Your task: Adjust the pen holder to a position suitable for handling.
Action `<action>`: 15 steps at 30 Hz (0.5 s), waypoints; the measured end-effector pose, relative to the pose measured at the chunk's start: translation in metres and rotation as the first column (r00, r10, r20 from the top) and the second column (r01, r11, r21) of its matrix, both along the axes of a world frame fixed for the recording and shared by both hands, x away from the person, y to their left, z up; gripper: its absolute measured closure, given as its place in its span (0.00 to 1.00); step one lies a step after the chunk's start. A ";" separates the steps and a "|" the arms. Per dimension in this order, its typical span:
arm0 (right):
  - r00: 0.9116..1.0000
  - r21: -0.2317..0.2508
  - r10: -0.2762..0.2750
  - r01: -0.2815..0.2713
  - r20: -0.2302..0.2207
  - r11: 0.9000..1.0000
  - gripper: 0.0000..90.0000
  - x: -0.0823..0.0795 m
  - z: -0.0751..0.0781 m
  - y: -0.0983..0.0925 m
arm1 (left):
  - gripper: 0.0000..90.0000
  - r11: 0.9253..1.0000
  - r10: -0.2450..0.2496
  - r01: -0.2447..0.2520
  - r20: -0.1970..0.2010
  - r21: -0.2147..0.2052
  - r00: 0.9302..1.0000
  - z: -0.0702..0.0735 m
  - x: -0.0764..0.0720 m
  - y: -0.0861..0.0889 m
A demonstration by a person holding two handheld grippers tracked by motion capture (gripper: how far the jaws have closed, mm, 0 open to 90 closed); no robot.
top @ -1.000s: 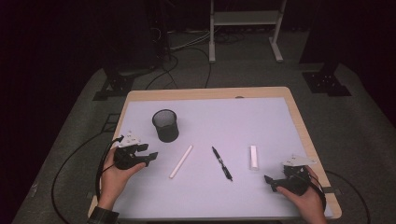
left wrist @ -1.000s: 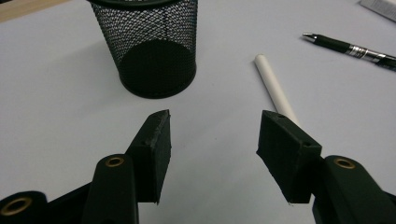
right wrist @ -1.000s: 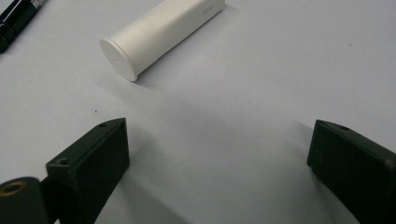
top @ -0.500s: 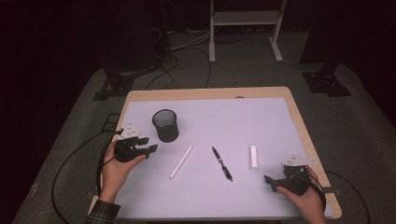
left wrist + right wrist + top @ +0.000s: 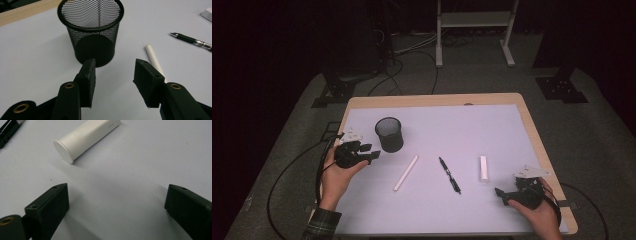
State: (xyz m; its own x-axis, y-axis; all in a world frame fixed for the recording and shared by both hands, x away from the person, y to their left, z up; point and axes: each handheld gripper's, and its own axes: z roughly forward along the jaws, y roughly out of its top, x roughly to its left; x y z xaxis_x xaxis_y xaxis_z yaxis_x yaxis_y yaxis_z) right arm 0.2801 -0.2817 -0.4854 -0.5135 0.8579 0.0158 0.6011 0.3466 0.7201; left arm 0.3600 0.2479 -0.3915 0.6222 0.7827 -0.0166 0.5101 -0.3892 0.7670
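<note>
The surface (image 5: 512, 120), a pale mat on a wood-edged top, carries four things with wide bare room between and beyond them, most of all along its far half and right side. Largest is the black wire-mesh pen cup (image 5: 389, 134), upright with its round mouth open upward, standing in the near-left part, set well in from the left and far edges. Just left of it, near the left edge, the left tool (image 5: 371, 152) hovers in a hand and points at the cup's base; its jaws have just been closing and stand part spread with nothing between them, the cup a little ahead of the tips. To the cup's right lies a slim white stick (image 5: 406, 172), its long axis running diagonally from near left to far right. Beside that, a black pen (image 5: 449, 174) lies slanted the other way. A short white capped tube (image 5: 483, 168) lies with its long axis running front to back. At the near-right corner, the right tool (image 5: 501, 196) rests wide spread and empty, pointing toward the tube.
</note>
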 end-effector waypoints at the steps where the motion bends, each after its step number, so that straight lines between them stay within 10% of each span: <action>1: 1.000 0.000 0.000 0.000 0.000 1.000 0.05 0.000 0.000 0.000 | 0.57 1.000 -0.002 0.002 -0.001 -0.003 1.000 0.001 0.002 0.001; 15: 1.000 0.001 0.000 0.000 0.000 1.000 0.05 0.000 0.000 0.000 | 0.57 1.000 0.000 0.000 -0.004 0.002 1.000 0.012 0.018 0.000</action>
State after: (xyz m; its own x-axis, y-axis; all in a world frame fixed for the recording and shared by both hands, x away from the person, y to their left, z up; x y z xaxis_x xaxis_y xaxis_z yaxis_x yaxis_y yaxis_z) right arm 0.2801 -0.2817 -0.4854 -0.5132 0.8581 0.0165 0.6015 0.3459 0.7201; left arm 0.3783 0.2483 -0.3797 0.6220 0.7828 -0.0178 0.5136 -0.3907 0.7639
